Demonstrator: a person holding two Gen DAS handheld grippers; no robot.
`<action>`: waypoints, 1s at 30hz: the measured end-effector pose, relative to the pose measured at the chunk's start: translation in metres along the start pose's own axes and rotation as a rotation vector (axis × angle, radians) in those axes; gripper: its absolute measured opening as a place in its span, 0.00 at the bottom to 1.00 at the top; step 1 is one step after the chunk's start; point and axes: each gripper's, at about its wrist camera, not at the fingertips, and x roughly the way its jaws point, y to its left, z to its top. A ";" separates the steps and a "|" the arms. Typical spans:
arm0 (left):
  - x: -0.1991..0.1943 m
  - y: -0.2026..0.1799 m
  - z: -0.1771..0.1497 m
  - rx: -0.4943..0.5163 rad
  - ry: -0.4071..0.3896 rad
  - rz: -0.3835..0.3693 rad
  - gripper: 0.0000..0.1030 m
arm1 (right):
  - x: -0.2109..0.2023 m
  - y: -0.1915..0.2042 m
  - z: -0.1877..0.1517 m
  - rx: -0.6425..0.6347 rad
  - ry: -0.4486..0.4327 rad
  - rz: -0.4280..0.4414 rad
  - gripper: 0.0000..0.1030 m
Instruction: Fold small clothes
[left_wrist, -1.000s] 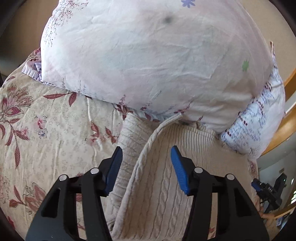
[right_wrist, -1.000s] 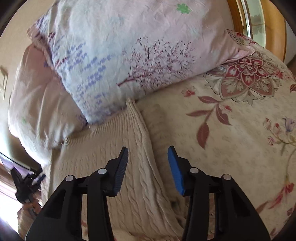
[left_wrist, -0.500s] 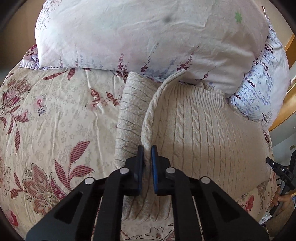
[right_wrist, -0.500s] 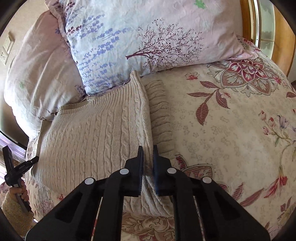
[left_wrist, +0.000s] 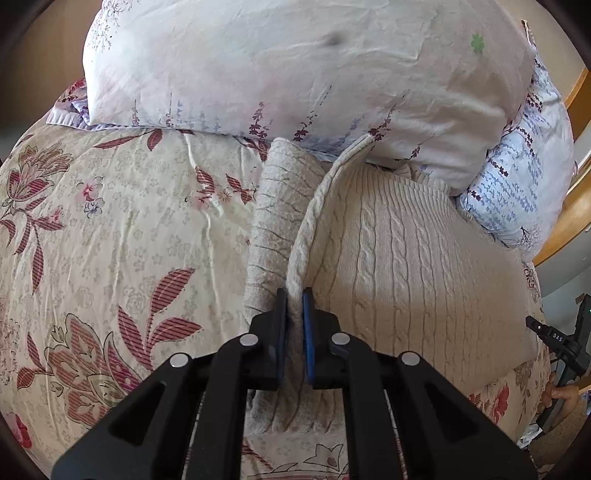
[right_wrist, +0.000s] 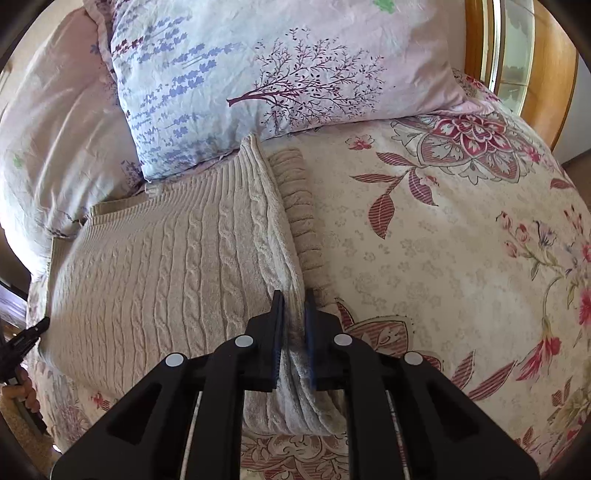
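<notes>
Mid-fold: left gripper (left_wrist: 294, 310) and right gripper (right_wrist: 294, 312) each clamped on sweater (left_wrist: 406, 266) side edges; next, probably carrying both inward together.

A cream bedspread (left_wrist: 122, 236) printed with red leaves and flowers is spread over the bed. Two pillows are laid at its head: a pale pink one (left_wrist: 295, 70) with small sprigs, and a bluish one (right_wrist: 266, 74) printed with lavender stalks and a dark tree. The two are pressed together, the pink one partly overlapped by the other in the right wrist view. A wooden frame (right_wrist: 554, 66) is seen behind the bed.
</notes>
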 end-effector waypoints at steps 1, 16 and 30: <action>-0.002 -0.001 0.000 0.000 -0.005 0.004 0.15 | -0.002 0.003 0.001 -0.014 0.000 -0.012 0.13; -0.010 -0.050 -0.021 0.158 -0.076 0.034 0.62 | -0.004 0.060 -0.007 -0.231 -0.040 0.044 0.43; -0.019 -0.014 -0.007 -0.003 -0.107 -0.036 0.66 | 0.002 0.092 -0.007 -0.243 -0.027 0.073 0.62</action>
